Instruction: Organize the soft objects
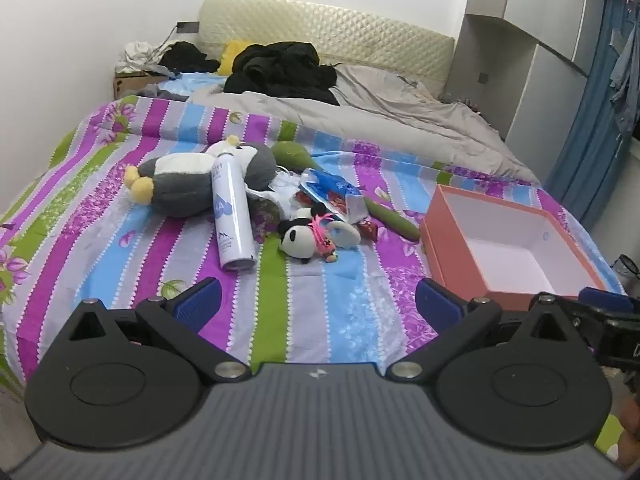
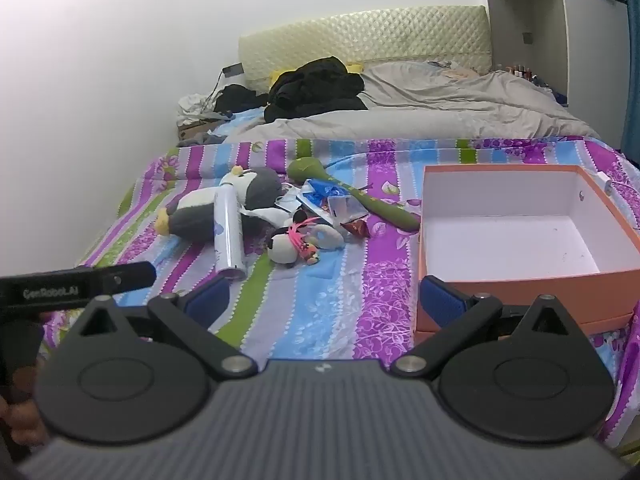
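On striped bedspread [image 1: 320,312]: penguin plush [image 1: 188,184], panda plush [image 1: 298,236] lie in clutter left of orange box [image 1: 436,248], box empty. Nothing sorted yet. Left gripper [image 1: 318,306], right gripper [image 2: 324,300] jaws wide, holding nothing.

Bare striped sheet [image 1: 320,312] lies between both grippers and the pile. White spray can [image 1: 232,216] leans against the penguin plush [image 1: 192,184], blocking its middle. Orange box [image 2: 520,288] stands open-topped at right.

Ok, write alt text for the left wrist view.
The open left gripper hovers over a striped bedspread, facing a pile of a grey plush toy, white spray can and small panda plush. An empty orange box sits right.
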Tool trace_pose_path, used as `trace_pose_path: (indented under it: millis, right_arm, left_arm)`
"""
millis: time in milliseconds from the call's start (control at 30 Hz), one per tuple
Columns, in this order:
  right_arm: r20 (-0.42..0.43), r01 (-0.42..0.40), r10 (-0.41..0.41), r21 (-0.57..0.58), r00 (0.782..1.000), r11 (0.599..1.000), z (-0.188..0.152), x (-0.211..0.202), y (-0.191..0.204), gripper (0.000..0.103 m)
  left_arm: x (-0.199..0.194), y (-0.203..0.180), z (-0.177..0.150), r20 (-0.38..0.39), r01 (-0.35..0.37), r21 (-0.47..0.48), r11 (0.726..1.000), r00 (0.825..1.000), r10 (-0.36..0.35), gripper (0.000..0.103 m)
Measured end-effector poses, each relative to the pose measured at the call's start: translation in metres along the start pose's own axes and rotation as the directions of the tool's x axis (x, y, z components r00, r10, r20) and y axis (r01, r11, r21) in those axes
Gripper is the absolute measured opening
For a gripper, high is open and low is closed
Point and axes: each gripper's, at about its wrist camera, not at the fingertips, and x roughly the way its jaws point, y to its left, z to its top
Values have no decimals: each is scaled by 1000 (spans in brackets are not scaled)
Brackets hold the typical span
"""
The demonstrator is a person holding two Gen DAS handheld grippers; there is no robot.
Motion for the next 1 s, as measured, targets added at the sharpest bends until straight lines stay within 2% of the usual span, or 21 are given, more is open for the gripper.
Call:
trace_pose_path:
  millis: [167,200,267,400,600,833,1000]
  right_arm:
    - [-18,-4,5,16,1000,1000,2,7,-4,103]
    - [-16,-7,7,15,1000,1000,1,7,-7,103]
    - [28,-3,2,20,1000,1000,-1,-2,-6,103]
    - [-2,-2,2,25,1000,1000,1,-1,-4,103]
    - [-4,-16,16,16,1000,1000,-6,5,-10,103]
    - [-33,-2,3,24,999,1000,-16,27,-9,103]
    - [-17,9,-9,16,1000,1000,-16,30,-6,103]
  left_arm:
    - [1,-11,-1,17,-18,28,999,1000,18,103]
    - [-6,-10,3,14,18,8,1000,1000,-19,103]
    - [-3,-13,1,4,40,14,999,999,-40,103]
    - [12,-4,-4,-24,40,-3,999,999,-40,103]
    - [15,0,-12,-4,41,-5,999,999,-41,103]
    - [29,5,-16,-21,61,-10,998,998,-61,103]
    - [39,8,-16,-24,63,-13,998,998,-63,103]
